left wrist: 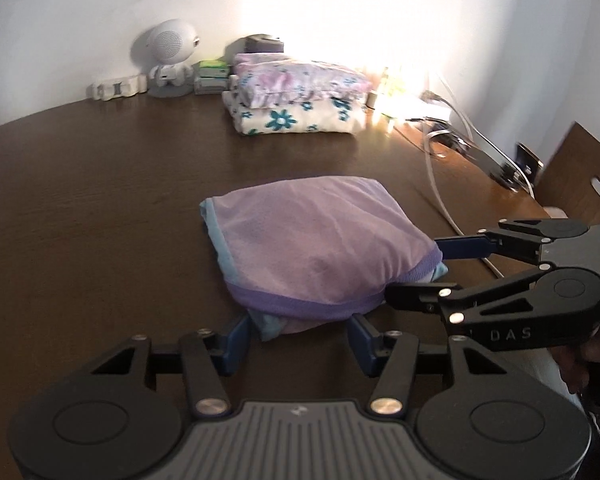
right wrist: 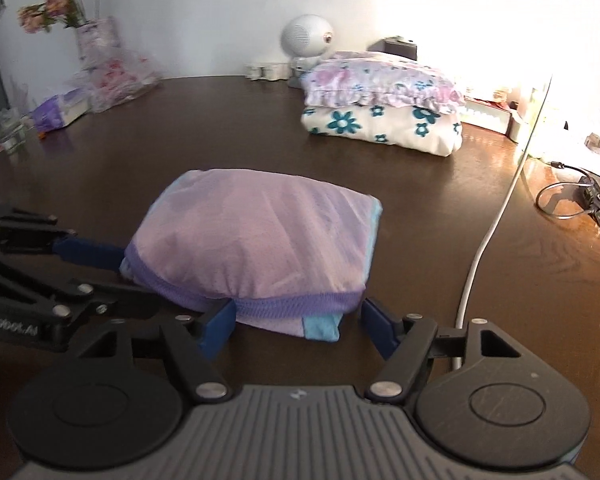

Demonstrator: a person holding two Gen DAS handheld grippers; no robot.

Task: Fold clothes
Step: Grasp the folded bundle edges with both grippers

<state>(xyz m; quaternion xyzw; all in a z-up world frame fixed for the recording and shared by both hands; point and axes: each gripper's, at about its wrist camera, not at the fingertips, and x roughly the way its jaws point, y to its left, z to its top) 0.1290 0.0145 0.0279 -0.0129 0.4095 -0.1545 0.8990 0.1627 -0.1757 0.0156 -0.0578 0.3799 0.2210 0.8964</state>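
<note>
Garment (left wrist: 320, 240): folded lilac mesh bundle with a purple hem band and pale blue trim, lying on the table toward its near edge, about midway along it
Garment shape: puffed, rounded on top, hem side facing the grippers, a blue-trimmed flap poking out below the hem
Left gripper (left wrist: 298, 338): at the near hem of the garment, one blue finger on each side of the flap; jaws about half open, the pads not seen to press on the cloth
Right gripper (right wrist: 296, 324): at the near hem too, a blue finger at each end of the purple band; jaws fairly wide, straddling the hem, no clear pinch seen
Grippers together: both work the same edge from neighbouring sides, close beside each other; each shows in the other's view
Hand (left wrist: 592, 356): a dark part of it shows behind the right gripper in the left view
Table (right wrist: 220, 120): dark brown wood, set against a white wall
Stack (right wrist: 384, 104): two folded floral pieces, pink ruffled one on top of white with teal flowers, near the far edge
Speaker (right wrist: 306, 36): small white round one on a stand, at the far edge beside the stack
Vase (right wrist: 96, 40): with pink flowers, far left corner
Cable (right wrist: 488, 240): white, running along the right side of the table, with dark wires and plugs near the right edge
Light: strong glare at the far right corner
</note>
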